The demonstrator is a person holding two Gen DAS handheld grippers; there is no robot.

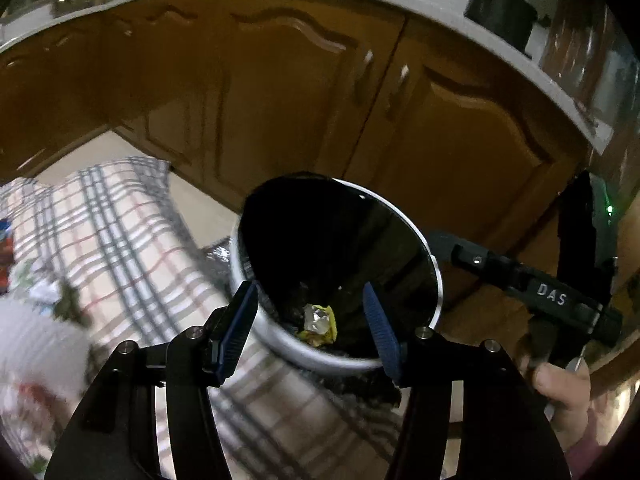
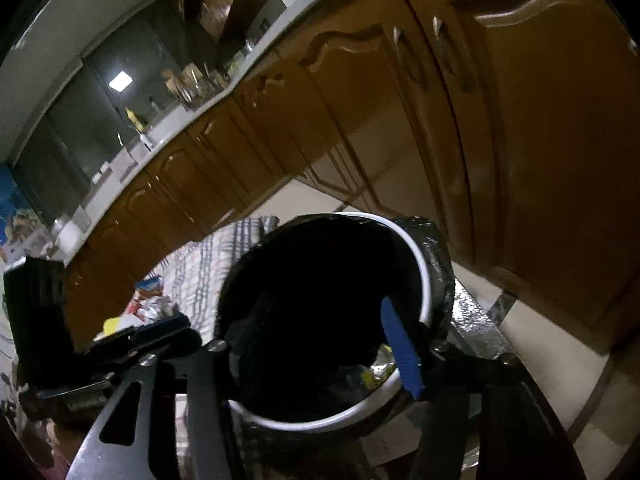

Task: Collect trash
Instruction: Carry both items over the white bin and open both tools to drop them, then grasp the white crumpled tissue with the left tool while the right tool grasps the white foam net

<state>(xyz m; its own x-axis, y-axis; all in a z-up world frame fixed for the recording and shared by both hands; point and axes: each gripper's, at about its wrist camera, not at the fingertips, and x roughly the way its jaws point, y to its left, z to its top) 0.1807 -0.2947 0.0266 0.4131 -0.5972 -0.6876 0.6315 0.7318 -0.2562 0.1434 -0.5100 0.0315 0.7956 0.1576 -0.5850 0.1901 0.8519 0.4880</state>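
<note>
A round bin (image 1: 434, 264) with a white rim and a black liner stands on the floor below both grippers. A crumpled yellow and silver wrapper (image 1: 318, 322) lies at its bottom, also visible in the right wrist view as the wrapper (image 2: 376, 374). My left gripper (image 1: 310, 328) hangs over the bin mouth, open, with nothing between its blue pads (image 1: 378, 328). My right gripper (image 2: 328, 344) is over the same bin (image 2: 426, 280), open and empty; only one blue pad (image 2: 400, 348) shows clearly. A hand (image 1: 560, 392) holds the right gripper (image 1: 520, 280).
A checked cloth (image 1: 120, 232) lies on the floor left of the bin, with blurred packets and scraps (image 2: 148, 304) on it. Brown cabinet doors (image 1: 280, 100) stand right behind the bin. A dark pot (image 1: 500, 12) sits on the counter above.
</note>
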